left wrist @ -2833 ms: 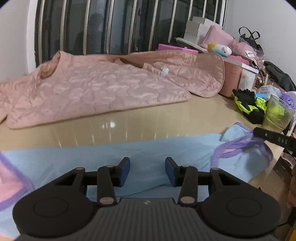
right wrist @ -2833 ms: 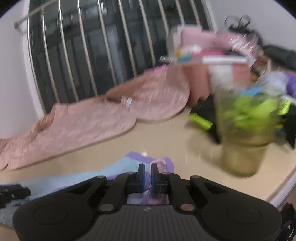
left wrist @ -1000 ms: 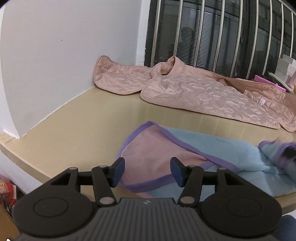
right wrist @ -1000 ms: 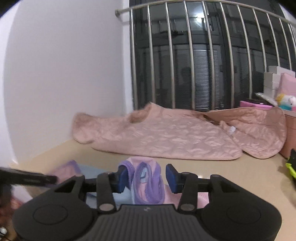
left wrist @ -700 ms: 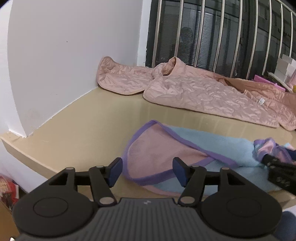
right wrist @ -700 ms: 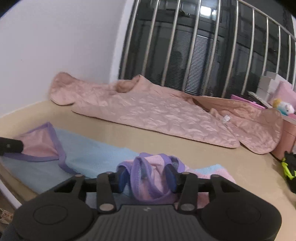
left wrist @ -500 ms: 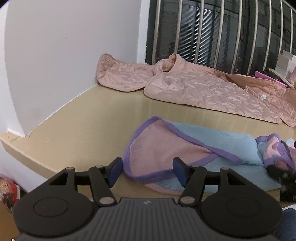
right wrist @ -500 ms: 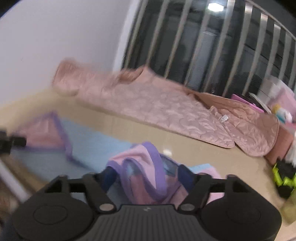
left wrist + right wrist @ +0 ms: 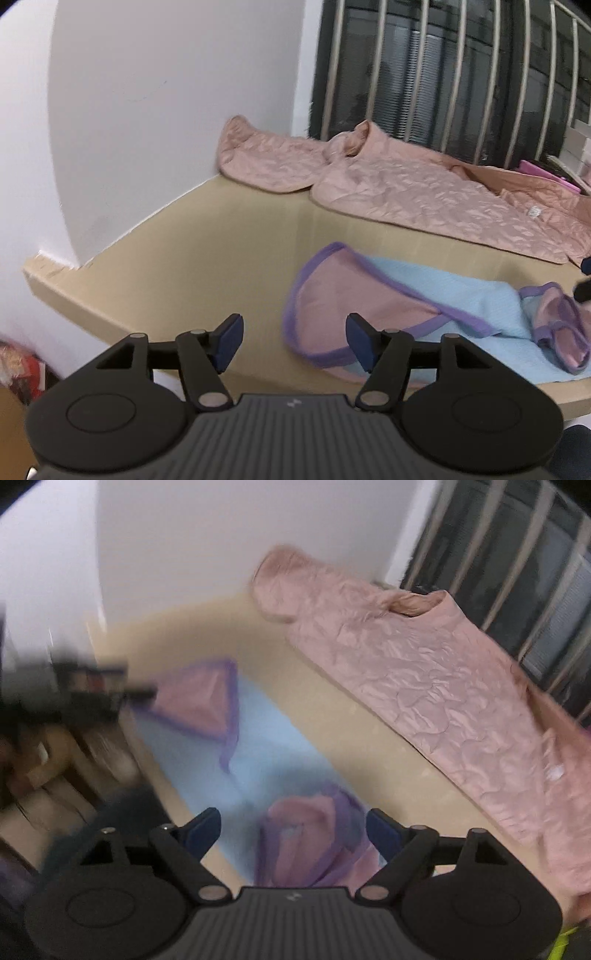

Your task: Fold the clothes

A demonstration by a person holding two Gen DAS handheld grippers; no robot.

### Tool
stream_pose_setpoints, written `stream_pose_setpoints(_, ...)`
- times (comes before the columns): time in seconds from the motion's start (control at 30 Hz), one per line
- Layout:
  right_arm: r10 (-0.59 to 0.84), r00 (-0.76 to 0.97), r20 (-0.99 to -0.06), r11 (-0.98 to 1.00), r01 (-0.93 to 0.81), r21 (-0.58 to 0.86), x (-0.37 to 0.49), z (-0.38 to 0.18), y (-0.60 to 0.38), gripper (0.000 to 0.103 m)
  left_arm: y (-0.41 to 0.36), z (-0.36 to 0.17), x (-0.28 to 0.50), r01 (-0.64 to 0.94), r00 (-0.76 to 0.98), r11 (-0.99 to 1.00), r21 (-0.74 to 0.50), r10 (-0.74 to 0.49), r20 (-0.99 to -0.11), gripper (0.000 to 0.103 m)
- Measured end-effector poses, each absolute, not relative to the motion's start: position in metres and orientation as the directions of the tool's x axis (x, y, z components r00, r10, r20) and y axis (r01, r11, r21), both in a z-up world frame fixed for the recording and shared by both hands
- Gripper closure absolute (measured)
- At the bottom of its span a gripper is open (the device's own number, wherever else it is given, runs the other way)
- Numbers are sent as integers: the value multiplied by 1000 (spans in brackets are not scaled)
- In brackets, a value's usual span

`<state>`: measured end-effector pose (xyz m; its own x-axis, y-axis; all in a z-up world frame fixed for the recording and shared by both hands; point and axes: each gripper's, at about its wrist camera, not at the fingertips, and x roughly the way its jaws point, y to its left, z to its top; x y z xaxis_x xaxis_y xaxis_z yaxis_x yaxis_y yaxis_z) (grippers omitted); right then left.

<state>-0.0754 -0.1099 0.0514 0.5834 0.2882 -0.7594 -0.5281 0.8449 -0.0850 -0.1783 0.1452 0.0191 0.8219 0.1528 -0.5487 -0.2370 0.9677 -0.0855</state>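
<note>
A light blue garment point(image 9: 454, 295) with pink panels and purple trim lies along the front edge of the beige table point(image 9: 207, 251). Its right end is bunched into a pink and purple heap point(image 9: 557, 328). My left gripper point(image 9: 293, 341) is open and empty, just off the garment's left pink end point(image 9: 354, 306). In the blurred right wrist view the garment point(image 9: 266, 746) lies below, and my right gripper point(image 9: 293, 830) is open and empty above the bunched end point(image 9: 306, 834). The left gripper shows as a dark blur at the left point(image 9: 92, 698).
A large pink quilted jacket point(image 9: 424, 184) lies spread along the back of the table under a barred window point(image 9: 461, 74); it also shows in the right wrist view point(image 9: 424, 664). A white wall point(image 9: 147, 110) bounds the table's left side. Boxes stand at the far right point(image 9: 576, 147).
My right gripper let go of the garment's end, which now lies bunched on the table, and has swung left and tilted down. My left gripper drifted slightly left, still open.
</note>
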Motion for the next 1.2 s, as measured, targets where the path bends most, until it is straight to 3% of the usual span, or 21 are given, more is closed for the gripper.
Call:
stream_pose_setpoints(0.1, 352, 527, -773, 831, -557, -2, -60, 60, -123, 48, 149, 18, -179, -241, 821, 966, -98, 149, -551, 40)
stream_pose_setpoints(0.23, 397, 451, -799, 830, -549, 102, -38, 40, -128, 58, 143, 20, -180, -216, 831, 973, -77, 141, -539, 40)
stream_pose_setpoints(0.3, 394, 438, -808, 836, -536, 118, -35, 27, -127, 93, 139, 20, -179, -203, 834, 977, -65, 138, -534, 40)
stream_pose_setpoints(0.4, 387, 499, -776, 865, -487, 118, -40, 33, -134, 98, 134, 19, -176, -193, 833, 979, -68, 126, -539, 40)
stream_pose_setpoints(0.53, 384, 570, -727, 892, -431, 134, -46, 46, -146, 98, 129, 15, -171, -186, 824, 981, -61, 122, -553, 40)
stream_pose_setpoints(0.77, 397, 490, -776, 855, -505, 119, -50, 29, -133, 92, 133, 12, -175, -224, 814, 972, -72, 147, -562, 40)
stream_pose_setpoints(0.83, 399, 489, -776, 847, -521, 107, -51, 32, -132, 85, 136, 13, -178, -246, 814, 965, -97, 151, -561, 40)
stream_pose_setpoints(0.9, 402, 499, -768, 842, -532, 95, -50, 43, -134, 61, 137, 14, -182, -266, 811, 956, -126, 151, -566, 40)
stream_pose_setpoints(0.97, 436, 514, -739, 817, -570, 86, -53, 61, -134, 51, 135, 15, -185, -283, 810, 945, -162, 145, -569, 40)
stream_pose_setpoints(1.07, 520, 491, -699, 742, -666, 84, -50, 84, -119, 51, 128, 15, -187, -334, 807, 924, -185, 179, -562, 41)
stream_pose_setpoints(1.2, 629, 364, -687, 582, -806, 106, -23, 98, -60, 52, 127, 14, -190, -383, 807, 896, -225, 206, -553, 51)
